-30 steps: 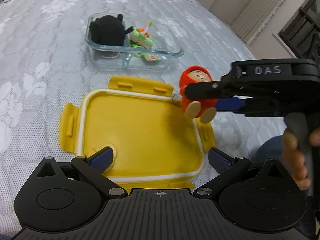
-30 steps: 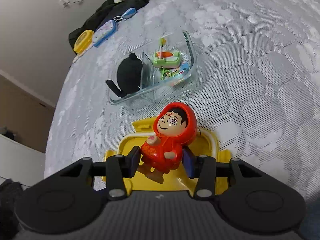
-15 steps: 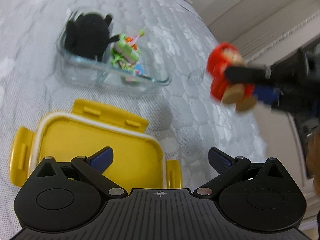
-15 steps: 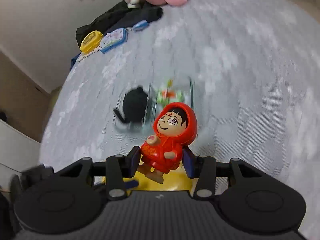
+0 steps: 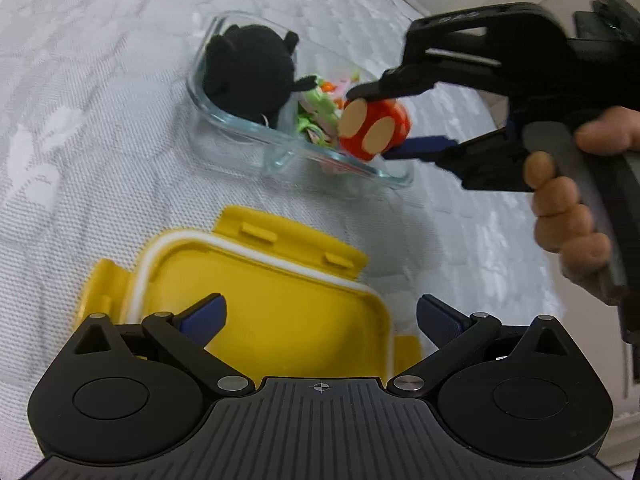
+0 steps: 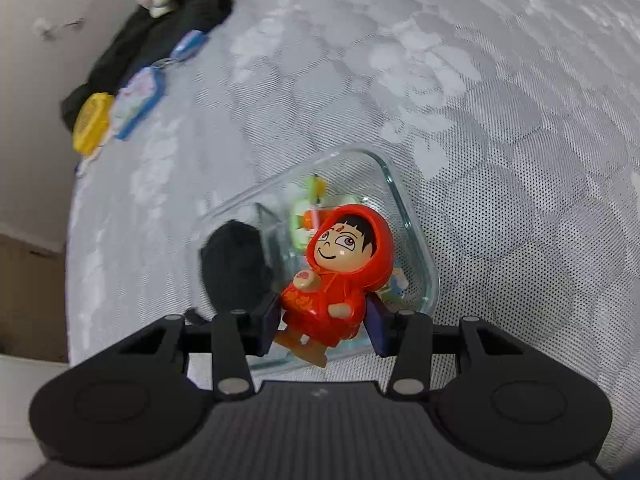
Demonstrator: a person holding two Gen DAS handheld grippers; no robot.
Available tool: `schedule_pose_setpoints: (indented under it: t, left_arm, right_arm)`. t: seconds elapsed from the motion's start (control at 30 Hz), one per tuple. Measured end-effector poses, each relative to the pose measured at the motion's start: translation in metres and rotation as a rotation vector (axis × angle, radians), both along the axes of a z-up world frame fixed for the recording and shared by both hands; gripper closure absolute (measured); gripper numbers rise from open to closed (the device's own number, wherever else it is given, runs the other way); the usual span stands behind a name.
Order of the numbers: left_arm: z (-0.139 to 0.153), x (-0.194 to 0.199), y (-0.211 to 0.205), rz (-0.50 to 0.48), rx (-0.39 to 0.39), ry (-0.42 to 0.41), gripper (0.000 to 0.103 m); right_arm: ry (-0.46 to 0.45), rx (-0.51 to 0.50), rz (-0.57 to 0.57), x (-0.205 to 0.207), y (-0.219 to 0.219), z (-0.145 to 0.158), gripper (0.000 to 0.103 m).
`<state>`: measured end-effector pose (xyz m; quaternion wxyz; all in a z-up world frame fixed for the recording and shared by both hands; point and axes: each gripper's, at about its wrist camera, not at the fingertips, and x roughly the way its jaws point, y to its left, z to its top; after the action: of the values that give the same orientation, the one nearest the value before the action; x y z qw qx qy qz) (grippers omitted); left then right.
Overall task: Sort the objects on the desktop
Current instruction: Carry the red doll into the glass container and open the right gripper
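Red-hooded figurine [image 6: 334,276], its lettering unreadable, sat clamped in the right gripper [image 6: 325,322] above a divided glass container [image 5: 240,128] holding a black plush [image 5: 250,76] and green toys [image 5: 316,116]; the left gripper [image 5: 320,316] gaped over a yellow lid [image 5: 272,304].

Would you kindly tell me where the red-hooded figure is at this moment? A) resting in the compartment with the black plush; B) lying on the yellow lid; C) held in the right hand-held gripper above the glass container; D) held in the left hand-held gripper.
C: the right hand-held gripper is shut on the red-hooded figure, over the glass container; the left hand-held gripper stands open and empty.
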<state>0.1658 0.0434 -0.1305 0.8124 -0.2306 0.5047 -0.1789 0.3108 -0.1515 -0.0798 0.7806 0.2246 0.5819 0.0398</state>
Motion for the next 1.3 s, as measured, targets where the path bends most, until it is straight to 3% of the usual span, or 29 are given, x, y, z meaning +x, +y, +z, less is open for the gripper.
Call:
schedule_pose_setpoints:
  t: [0.17, 0.3, 0.4, 0.47, 0.6, 0.7, 0.8, 0.93, 0.97, 1.0, 1.13, 1.2, 1.3]
  left_arm:
    - [-0.002, 0.002, -0.001, -0.008, 0.024, 0.005, 0.0]
    - [-0.004, 0.001, -0.004, -0.022, 0.04, 0.008, 0.0]
    - [-0.004, 0.001, -0.004, -0.019, 0.044, 0.012, 0.0]
    - [-0.004, 0.0, -0.004, -0.018, 0.047, 0.013, 0.0]
    - [-0.004, -0.001, -0.006, -0.023, 0.063, 0.008, 0.0]
    - [-0.005, 0.0, -0.007, -0.029, 0.071, 0.004, 0.0]
    - [-0.006, 0.001, -0.007, -0.025, 0.069, 0.003, 0.0]
    - [-0.006, 0.001, -0.006, -0.022, 0.061, 0.004, 0.0]
    - [-0.006, 0.001, -0.007, -0.022, 0.061, 0.004, 0.0]
    - [-0.006, 0.001, -0.007, -0.023, 0.062, 0.003, 0.0]
    - [-0.006, 0.002, -0.008, -0.028, 0.066, 0.001, 0.0]
    - [-0.006, 0.002, -0.008, -0.028, 0.064, 0.002, 0.0]
    - [-0.006, 0.002, -0.007, -0.023, 0.057, 0.006, 0.0]
  right_arm:
    - [0.078, 0.081, -0.075, 0.002, -0.004, -0.017, 0.055]
    - [0.112, 0.153, -0.104, 0.003, -0.008, -0.017, 0.053]
    - [0.129, 0.241, -0.126, 0.003, -0.015, -0.012, 0.046]
    - [0.11, 0.245, -0.119, 0.005, -0.02, -0.005, 0.046]
    - [-0.004, 0.062, -0.044, 0.008, -0.02, 0.017, 0.046]
    - [-0.123, -0.142, 0.132, 0.007, -0.002, 0.027, 0.046]
    - [-0.188, -0.245, 0.298, 0.004, 0.019, 0.029, 0.046]
    - [-0.066, -0.252, 0.381, 0.012, 0.037, 0.006, 0.047]
    - [-0.047, -0.255, 0.379, 0.013, 0.038, -0.001, 0.04]
    - [-0.066, -0.276, 0.381, 0.011, 0.041, -0.003, 0.039]
    - [-0.166, -0.372, 0.48, 0.006, 0.054, 0.002, 0.05]
    - [-0.094, -0.331, 0.472, 0.009, 0.052, 0.003, 0.048]
    - [-0.126, -0.273, 0.425, 0.011, 0.043, 0.017, 0.052]
